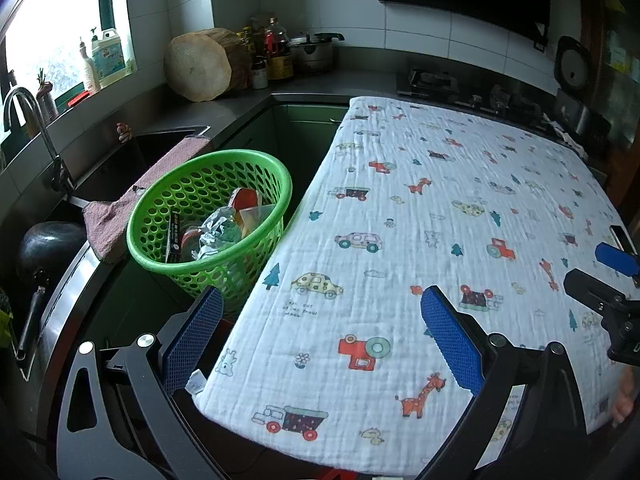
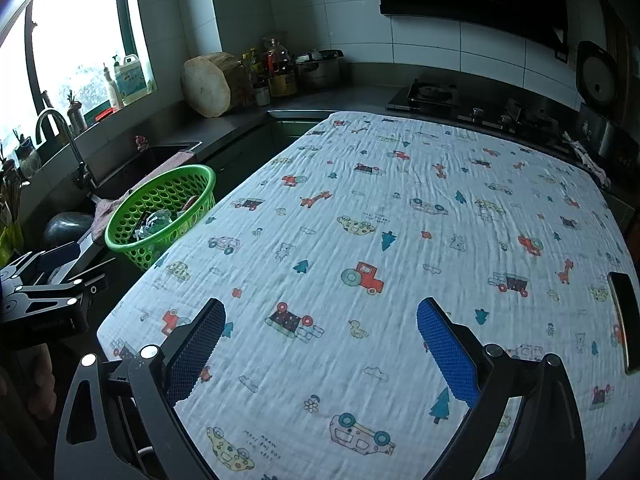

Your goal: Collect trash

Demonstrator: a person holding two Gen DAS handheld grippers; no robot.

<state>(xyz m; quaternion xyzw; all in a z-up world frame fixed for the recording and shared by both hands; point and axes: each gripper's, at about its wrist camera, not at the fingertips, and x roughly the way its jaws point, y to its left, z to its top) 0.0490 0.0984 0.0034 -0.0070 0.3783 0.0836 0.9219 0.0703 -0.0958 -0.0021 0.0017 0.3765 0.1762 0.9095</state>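
Over at the left edge of the table sat the round green plastic basket with the perforated wall (image 1: 168, 216), and the trash was already in it: crumpled silver foil (image 1: 216, 226), a dark flat box (image 1: 175, 236) and some red-and-orange wrappers (image 1: 246, 204). It stood on the ledge by the sink, just beside the white cotton tablecloth printed with cars and giraffes (image 1: 400, 240). I couldn't spot any litter left on the cloth itself.

Left gripper (image 1: 322, 338) was spread wide with nothing between its blue pads, hanging over the table's near-left corner. Right gripper (image 2: 318, 346) was the same, wide apart and empty above the cloth.

My worries from there: the basket looked perched close to the gap beside the table, so a careless swing of the left gripper could've knocked it over. Also, a black phone-like slab (image 2: 624, 320) lay at the far right edge, easy to mistake for trash or to nudge off. And that loose cloth could snag on a finger.
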